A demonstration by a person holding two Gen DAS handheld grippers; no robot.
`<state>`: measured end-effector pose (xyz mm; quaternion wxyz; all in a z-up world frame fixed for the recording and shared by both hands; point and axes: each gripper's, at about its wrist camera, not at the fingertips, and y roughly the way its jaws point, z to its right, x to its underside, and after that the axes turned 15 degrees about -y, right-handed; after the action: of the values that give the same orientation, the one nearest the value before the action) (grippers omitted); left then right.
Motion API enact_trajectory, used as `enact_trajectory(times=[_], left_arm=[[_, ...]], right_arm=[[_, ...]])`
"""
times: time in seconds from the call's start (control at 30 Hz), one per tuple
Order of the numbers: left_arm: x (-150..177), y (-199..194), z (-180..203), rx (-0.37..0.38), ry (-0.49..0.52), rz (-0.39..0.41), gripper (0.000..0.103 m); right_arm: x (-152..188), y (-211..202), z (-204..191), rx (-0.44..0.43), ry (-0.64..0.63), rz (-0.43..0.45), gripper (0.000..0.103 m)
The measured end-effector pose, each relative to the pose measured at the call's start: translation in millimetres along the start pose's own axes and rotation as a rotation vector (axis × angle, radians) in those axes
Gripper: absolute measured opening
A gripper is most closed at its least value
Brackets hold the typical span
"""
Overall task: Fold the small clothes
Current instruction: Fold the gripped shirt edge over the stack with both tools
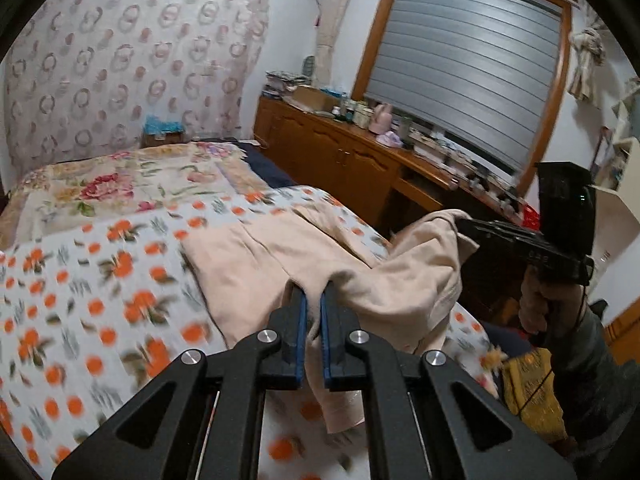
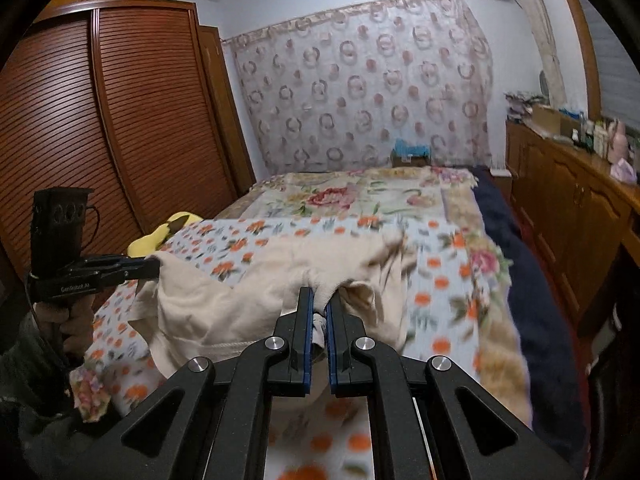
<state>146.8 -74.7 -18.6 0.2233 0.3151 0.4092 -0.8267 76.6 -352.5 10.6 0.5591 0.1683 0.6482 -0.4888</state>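
A pale beige garment (image 1: 276, 256) lies on the bed, its near end lifted off the orange-flowered sheet (image 1: 92, 280). My left gripper (image 1: 314, 300) is shut on one near edge of the cloth, which hangs down between its blue pads. My right gripper (image 2: 320, 300) is shut on the other near edge of the same garment (image 2: 240, 304). Each gripper shows in the other's view: the right gripper (image 1: 464, 226) with cloth bunched at its tip, the left gripper (image 2: 154, 268) likewise. The cloth sags between the two.
A floral quilt (image 2: 340, 196) covers the far half of the bed. A wooden sideboard (image 1: 340, 152) crowded with bottles and boxes runs along the right side. A slatted wardrobe (image 2: 100, 120) stands on the left. A yellow item (image 2: 160, 236) rests at the bed's left edge.
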Motion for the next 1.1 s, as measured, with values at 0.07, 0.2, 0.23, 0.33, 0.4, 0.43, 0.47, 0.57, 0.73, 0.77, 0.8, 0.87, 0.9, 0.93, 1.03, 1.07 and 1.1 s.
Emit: enact_trajectory(times=[0.07, 0.2, 0.23, 0.33, 0.4, 0.43, 0.47, 0.57, 0.73, 0.77, 0.8, 0.87, 0.9, 0.93, 1.03, 1.07, 1.1], left_arm=[[-14, 8, -9, -0.011, -0.011, 0.003, 0.007], [-40, 26, -24, -0.043, -0.030, 0.007, 0.007], [-45, 32, -27, -0.051, -0.031, 0.006, 0.007], [-58, 52, -42, -0.072, -0.049, -0.011, 0.007], [-63, 69, -52, -0.099, -0.062, -0.030, 0.007], [-64, 74, -55, -0.113, -0.066, -0.036, 0.007], [-63, 81, -59, -0.129, -0.069, -0.044, 0.007], [-61, 94, -65, -0.134, -0.069, -0.074, 0.007], [-59, 93, -68, -0.158, -0.042, -0.076, 0.036], [-60, 89, -69, -0.154, -0.038, -0.066, 0.041], [-59, 85, -69, -0.146, -0.031, -0.060, 0.047], [-58, 80, -67, -0.143, -0.017, -0.072, 0.061], [-55, 78, -68, -0.143, -0.007, -0.077, 0.075], [-55, 76, -67, -0.143, -0.001, -0.077, 0.081], [-43, 72, -70, -0.143, 0.003, -0.101, 0.081], [-37, 71, -72, -0.148, 0.006, -0.110, 0.081], [-31, 71, -73, -0.155, 0.012, -0.121, 0.081]], right_arm=[[-13, 18, 9, 0.000, -0.005, 0.003, 0.006], [-30, 62, 26, 0.008, -0.014, -0.019, 0.006], [-33, 72, 30, 0.009, -0.017, -0.029, 0.006], [-40, 99, 39, 0.007, -0.022, -0.055, 0.006], [-42, 118, 47, 0.004, -0.012, -0.076, 0.006], [-42, 124, 50, 0.001, -0.005, -0.088, 0.006], [-39, 134, 53, 0.000, 0.003, -0.104, 0.006], [-37, 152, 55, 0.001, 0.004, -0.143, 0.006], [-45, 168, 59, 0.017, 0.007, -0.165, 0.006], [-47, 166, 58, 0.017, 0.005, -0.159, 0.006], [-48, 162, 57, 0.018, 0.003, -0.157, 0.006], [-50, 156, 53, 0.037, -0.012, -0.160, 0.015], [-52, 153, 50, 0.068, -0.028, -0.160, 0.024], [-52, 150, 50, 0.088, -0.041, -0.157, 0.035], [-55, 143, 43, 0.090, -0.071, -0.156, 0.043], [-55, 140, 39, 0.076, -0.085, -0.159, 0.043], [-53, 139, 35, 0.062, -0.096, -0.163, 0.043]])
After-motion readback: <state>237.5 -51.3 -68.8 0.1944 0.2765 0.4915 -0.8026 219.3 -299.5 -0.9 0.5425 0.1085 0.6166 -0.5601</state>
